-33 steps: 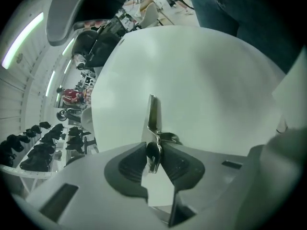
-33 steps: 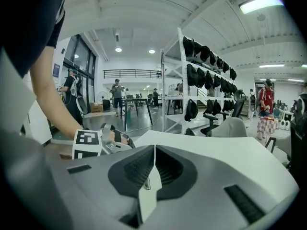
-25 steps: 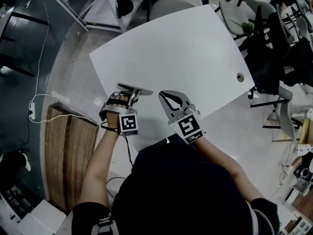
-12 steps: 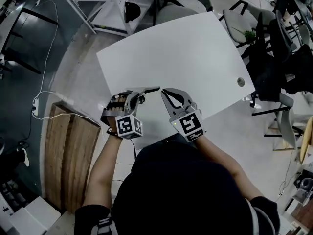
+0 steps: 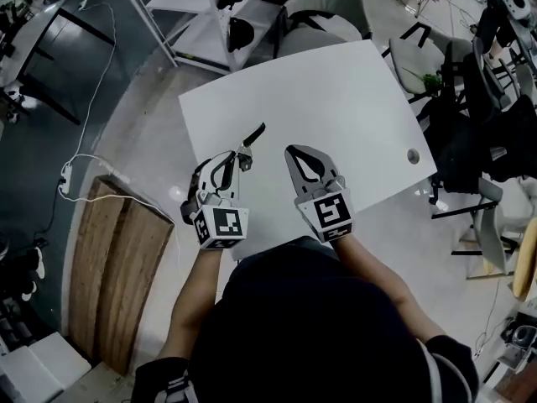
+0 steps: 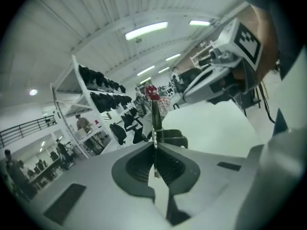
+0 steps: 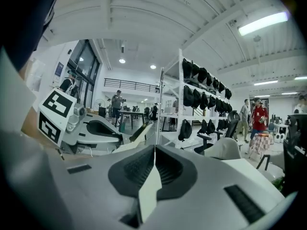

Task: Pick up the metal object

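Observation:
The metal object [image 5: 252,134] is a thin dark strip with a small block at its base. My left gripper [image 5: 242,155] is shut on it and holds it above the white table [image 5: 336,82], with the strip pointing up and away. In the left gripper view the strip [image 6: 155,116] stands edge-on between the closed jaws of that gripper [image 6: 155,146]. My right gripper [image 5: 296,150] hovers just to the right, shut and empty. In the right gripper view its own jaws [image 7: 154,150] meet with nothing between them, and the left gripper [image 7: 88,127] shows with the strip [image 7: 139,130] sticking out.
A round cable hole [image 5: 412,154] sits near the table's right corner. Chairs [image 5: 470,99] crowd the right side. A wooden board [image 5: 113,267] and a white cable [image 5: 84,154] lie on the floor at left. Another white table [image 5: 210,23] stands beyond.
The left gripper has swung the metal strip from lying level and pointing right to pointing up and away. Both grippers have moved further over the table.

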`<state>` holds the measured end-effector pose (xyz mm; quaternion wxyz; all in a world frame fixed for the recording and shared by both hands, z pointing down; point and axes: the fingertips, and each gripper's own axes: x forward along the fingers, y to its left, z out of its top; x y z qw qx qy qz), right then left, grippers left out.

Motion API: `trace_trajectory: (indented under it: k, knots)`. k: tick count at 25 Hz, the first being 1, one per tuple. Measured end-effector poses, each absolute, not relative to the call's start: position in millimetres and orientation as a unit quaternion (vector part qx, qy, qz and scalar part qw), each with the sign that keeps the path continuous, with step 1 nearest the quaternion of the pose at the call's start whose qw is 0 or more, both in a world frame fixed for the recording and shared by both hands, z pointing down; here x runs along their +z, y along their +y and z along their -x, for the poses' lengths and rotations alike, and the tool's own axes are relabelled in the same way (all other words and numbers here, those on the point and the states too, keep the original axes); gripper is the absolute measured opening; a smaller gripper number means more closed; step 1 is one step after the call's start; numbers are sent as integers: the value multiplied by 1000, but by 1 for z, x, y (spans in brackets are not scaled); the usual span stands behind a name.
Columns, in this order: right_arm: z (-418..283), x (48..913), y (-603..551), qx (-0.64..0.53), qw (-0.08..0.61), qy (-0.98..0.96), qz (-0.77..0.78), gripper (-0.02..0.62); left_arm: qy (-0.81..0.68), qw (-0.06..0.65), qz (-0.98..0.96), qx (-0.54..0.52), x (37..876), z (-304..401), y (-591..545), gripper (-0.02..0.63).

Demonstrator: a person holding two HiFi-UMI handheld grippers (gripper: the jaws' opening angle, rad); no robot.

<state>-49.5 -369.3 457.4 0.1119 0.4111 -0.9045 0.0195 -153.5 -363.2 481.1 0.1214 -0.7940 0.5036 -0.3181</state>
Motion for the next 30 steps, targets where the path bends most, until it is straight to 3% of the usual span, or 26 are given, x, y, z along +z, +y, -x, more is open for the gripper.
trace_trajectory:
  k: [5, 13, 21, 30]
  knots:
    - [54, 426, -374, -22, 87, -907, -411, 26, 564, 79, 793, -218, 434, 161, -358, 23]
    - [69, 362, -377, -60, 26, -909, -411, 26, 616, 94, 776, -95, 353, 176, -357, 23]
    - [73, 309, -380, -84, -25, -907, -411, 26, 646, 106, 755, -41, 302, 186, -353, 23]
    - [74, 296, -380, -93, -34, -910, -403, 26, 661, 123, 740, -26, 284, 191, -345, 23]
